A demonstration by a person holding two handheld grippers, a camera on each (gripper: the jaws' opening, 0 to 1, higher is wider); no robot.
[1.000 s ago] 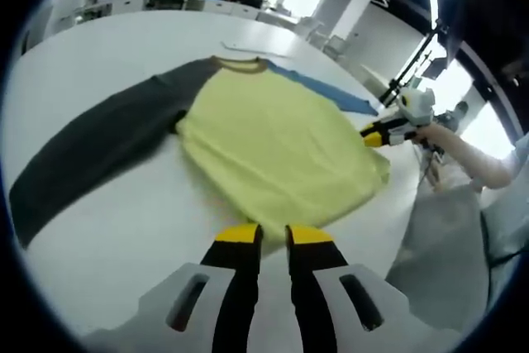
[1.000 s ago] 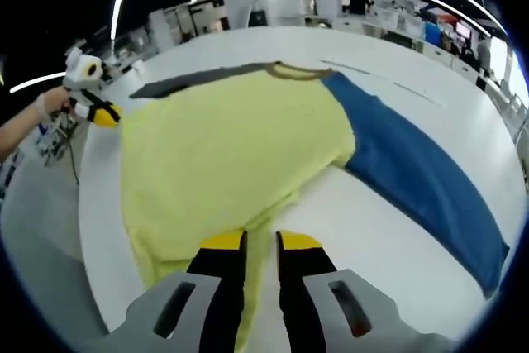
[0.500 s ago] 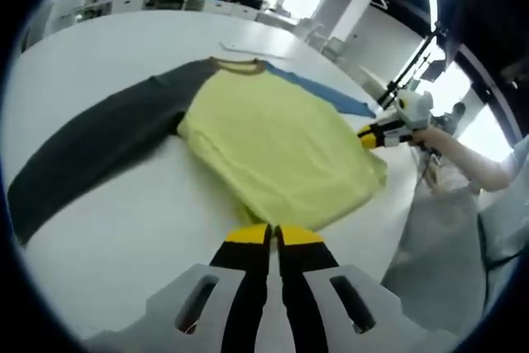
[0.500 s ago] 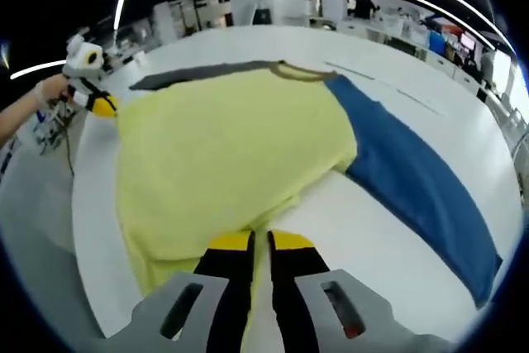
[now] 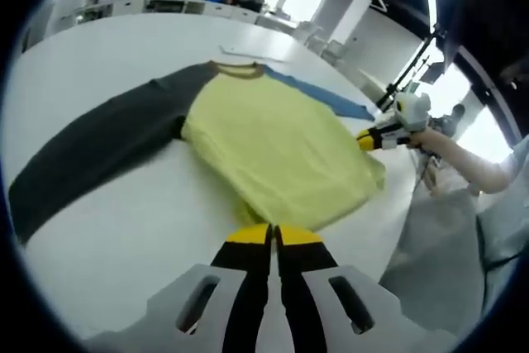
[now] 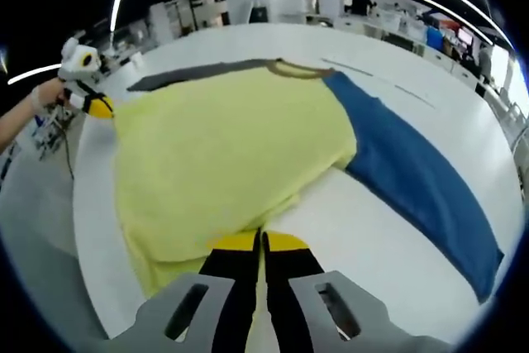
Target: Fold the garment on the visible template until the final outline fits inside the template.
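hem corners come first here: the shirt (image 5: 273, 150) lies flat on the white counter (image 5: 116, 229), collar (image 5: 238, 69) at the far end, and both grippers sit at the hem end. your left gripper (image 5: 264, 235) has its fingers pressed together at the hem's edge, and your right gripper (image 6: 261, 241) has its fingers closed on the yellow hem fabric beside a loose fold. before you lift, make sure each pinch has the full thickness of the hem, not just the top layer. raise both corners evenly, keep the hem taut between them, and carry it toward the collar so the crease runs straight across the body. the grey sleeve (image 5: 91, 150) and blue sleeve (image 6: 417, 175) spread wide of the body, so judge them as needing to fold in too.

whether the left fingers really hold cloth is hard to tell; the tips hide the contact. no template outline is plain on the counter near the shirt, only a faint line (image 6: 376, 76) past the collar. the hem under the right gripper is bunched, its layers unclear.
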